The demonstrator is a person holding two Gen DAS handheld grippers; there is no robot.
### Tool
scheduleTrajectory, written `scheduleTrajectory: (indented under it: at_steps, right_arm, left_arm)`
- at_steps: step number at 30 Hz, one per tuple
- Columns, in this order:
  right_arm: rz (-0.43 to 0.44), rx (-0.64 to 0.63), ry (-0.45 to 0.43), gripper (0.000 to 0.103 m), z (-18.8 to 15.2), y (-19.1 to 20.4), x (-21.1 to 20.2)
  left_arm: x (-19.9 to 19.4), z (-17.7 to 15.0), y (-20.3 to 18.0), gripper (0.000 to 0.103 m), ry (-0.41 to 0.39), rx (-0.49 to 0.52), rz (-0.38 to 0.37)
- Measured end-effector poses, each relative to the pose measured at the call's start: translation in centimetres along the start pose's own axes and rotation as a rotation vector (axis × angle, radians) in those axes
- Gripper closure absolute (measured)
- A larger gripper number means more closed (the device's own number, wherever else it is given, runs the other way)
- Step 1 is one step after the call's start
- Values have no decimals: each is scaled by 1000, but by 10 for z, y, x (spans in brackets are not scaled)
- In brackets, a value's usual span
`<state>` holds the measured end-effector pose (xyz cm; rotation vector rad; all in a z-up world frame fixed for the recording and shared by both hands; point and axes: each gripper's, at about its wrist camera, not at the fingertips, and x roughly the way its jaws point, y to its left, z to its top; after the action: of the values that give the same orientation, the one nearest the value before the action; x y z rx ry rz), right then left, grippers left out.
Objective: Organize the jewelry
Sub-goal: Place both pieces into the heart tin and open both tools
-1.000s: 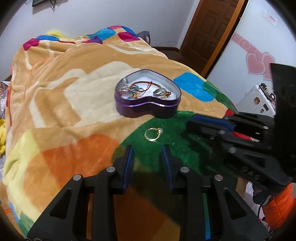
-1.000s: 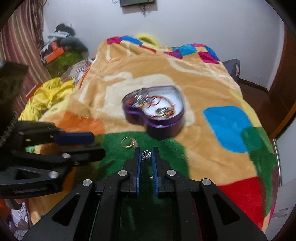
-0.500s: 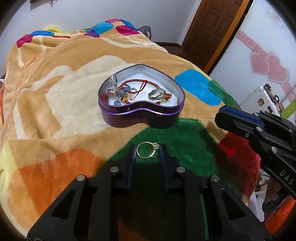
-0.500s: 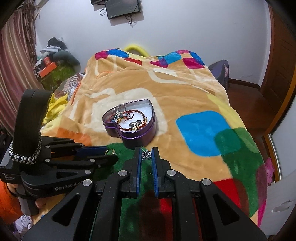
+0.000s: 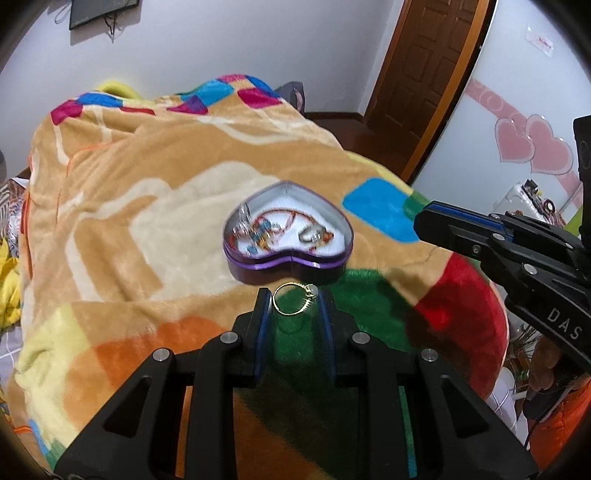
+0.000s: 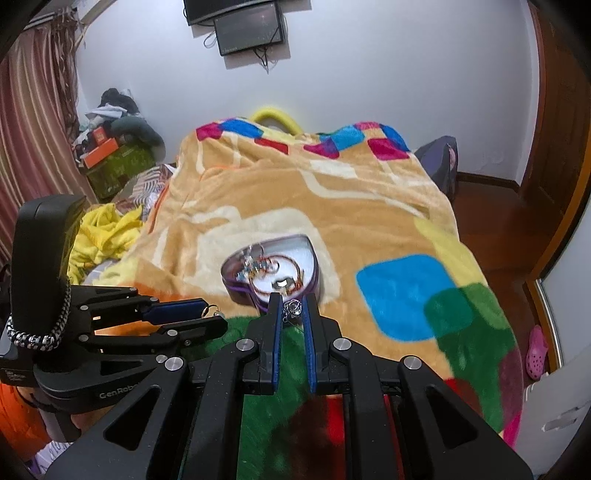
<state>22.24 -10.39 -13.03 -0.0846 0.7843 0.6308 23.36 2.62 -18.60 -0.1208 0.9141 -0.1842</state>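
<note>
A purple heart-shaped tin (image 5: 288, 264) lies open on the blanket, with bead bracelets and small pieces inside; it also shows in the right wrist view (image 6: 310, 254). My left gripper (image 5: 294, 301) is shut on a gold ring (image 5: 293, 301) and holds it above the blanket just in front of the tin. The ring also shows in the right wrist view (image 6: 211, 309). My right gripper (image 6: 291, 308) is shut on a small silver piece of jewelry (image 6: 291, 308), lifted near the tin's front edge. The right gripper shows at the right of the left wrist view (image 5: 419, 221).
A colourful patchwork blanket (image 5: 147, 206) covers the bed. A yellow cloth (image 6: 107, 232) and boxes with clothes (image 6: 110, 147) lie at the left. A wooden door (image 5: 424, 70) and wooden floor (image 6: 491, 206) are at the right. A screen (image 6: 251, 29) hangs on the wall.
My left gripper closed on the gold ring and lifted it off the blanket. Both grippers rose and drew back from the bed, the right still holding the silver piece.
</note>
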Motion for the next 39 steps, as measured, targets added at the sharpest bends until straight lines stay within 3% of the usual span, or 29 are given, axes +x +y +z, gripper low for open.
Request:
scheduleTrajectory:
  at_steps: [16, 27, 39]
  right_arm:
    - [23, -24, -86, 93, 43, 11, 0]
    - [33, -14, -58, 93, 52, 8, 23]
    - [69, 50, 62, 93, 41, -6, 65]
  left_arm:
    - [-24, 42, 14, 79, -123, -23, 4]
    - [-1, 47, 20, 79, -96, -18, 9]
    - [36, 47, 28, 79, -27, -22, -2]
